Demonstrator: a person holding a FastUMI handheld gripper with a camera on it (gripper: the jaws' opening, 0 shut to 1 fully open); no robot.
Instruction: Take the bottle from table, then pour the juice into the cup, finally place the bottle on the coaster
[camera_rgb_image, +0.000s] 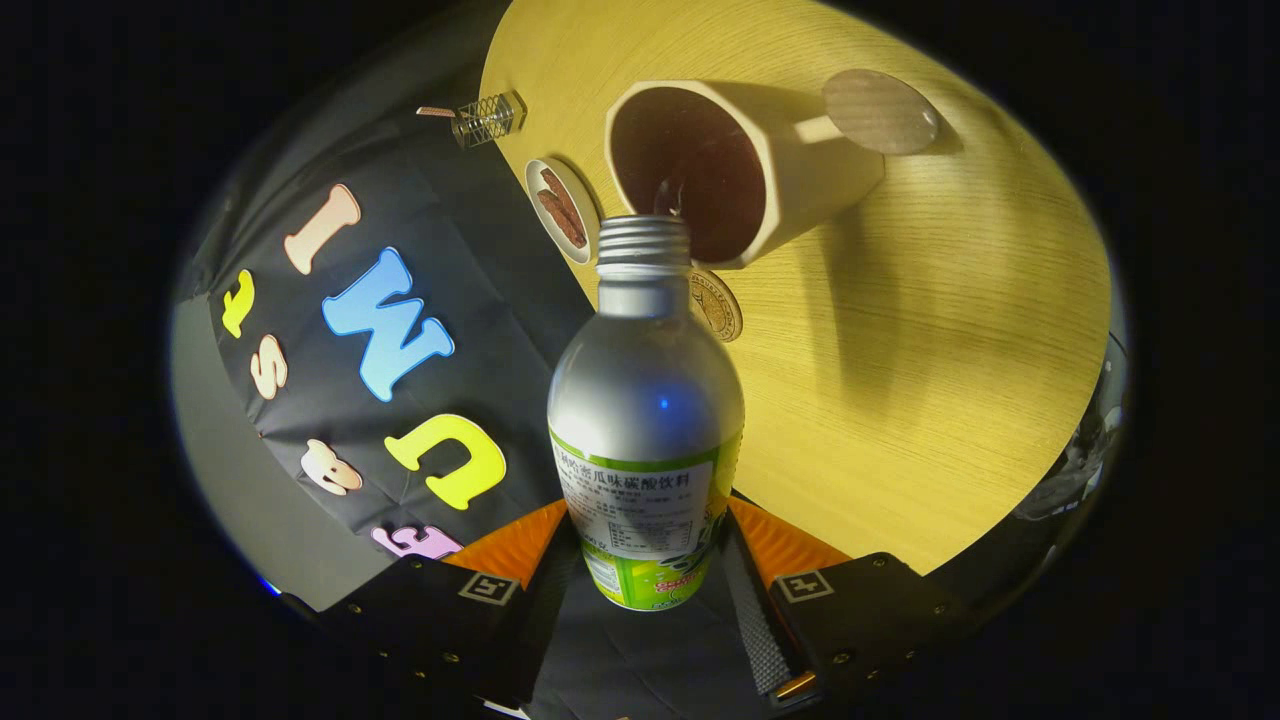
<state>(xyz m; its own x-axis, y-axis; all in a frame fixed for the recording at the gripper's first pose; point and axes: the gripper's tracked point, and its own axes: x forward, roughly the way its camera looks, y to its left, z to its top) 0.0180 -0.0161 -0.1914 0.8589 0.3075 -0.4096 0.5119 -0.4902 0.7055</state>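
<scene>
The wooden table (930, 400) spreads beyond my gripper, seen tilted because I hold everything tipped over. On it stands the cream cup (745, 165), its wide mouth facing me and its inside dark with juice; its flat handle ends in a round disc (880, 110) on the far side.

Next in size is the bottle (645, 420), silver metal with a green and white label around its lower body. I have my gripper (645, 560) clenched on it: both fingers press against the labelled part, one on each side, so the bottle sits squarely between them. Its threaded neck is open, with no cap on it, and points straight ahead at the cup's rim. A thin stream of liquid runs from the mouth of the bottle into the cup.

Just beside the cup, toward the booth wall, lies a small round plate (562, 208) with brown strips on it. Partly hidden behind the bottle's neck lies a round brown coaster (718, 305), near the cup's base. Farther off, at the table's edge, lies a small clear ribbed object (487, 118); I cannot tell what it is.
</scene>
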